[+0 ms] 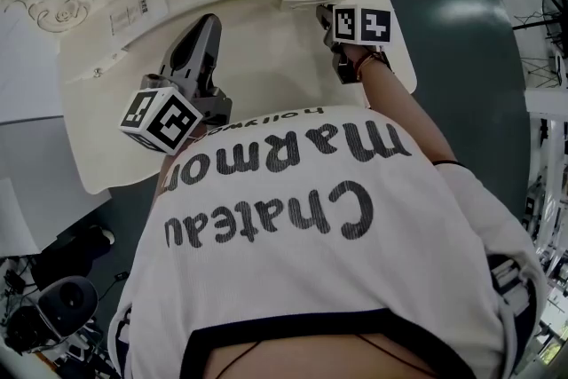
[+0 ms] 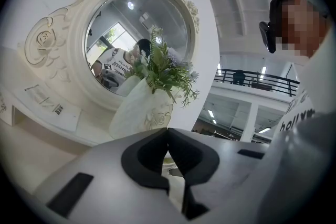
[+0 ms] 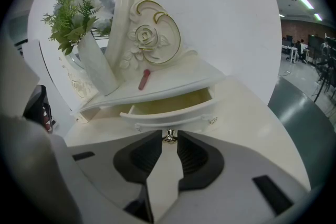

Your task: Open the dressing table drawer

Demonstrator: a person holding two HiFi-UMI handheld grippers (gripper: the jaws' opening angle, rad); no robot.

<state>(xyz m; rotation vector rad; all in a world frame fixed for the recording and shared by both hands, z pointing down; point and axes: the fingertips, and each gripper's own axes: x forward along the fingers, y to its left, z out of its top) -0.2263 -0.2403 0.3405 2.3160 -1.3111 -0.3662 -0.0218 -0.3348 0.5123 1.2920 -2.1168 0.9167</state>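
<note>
While the drawer (image 3: 178, 118) is standing partly open:
Right gripper (image 3: 169, 135): pinching the drawer's knob (image 3: 169, 137).
Left gripper (image 2: 168, 131): hovering, jaws meeting, holding nothing.

A dark green floor (image 3: 307, 94) spreads right of the right tongs (image 3: 168, 136). A white wall (image 3: 226, 2) rises beyond them, with strip lights (image 3: 307, 2) and far desks (image 3: 290, 50) to its right. Beyond the left tongs (image 2: 168, 131), to the right, a railed balcony (image 2: 262, 83) runs, lamps (image 2: 212, 113) glowing beneath it.

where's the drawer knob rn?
Right gripper view, centre: the knob is pinched by the right gripper, on the front of the open drawer.
</note>
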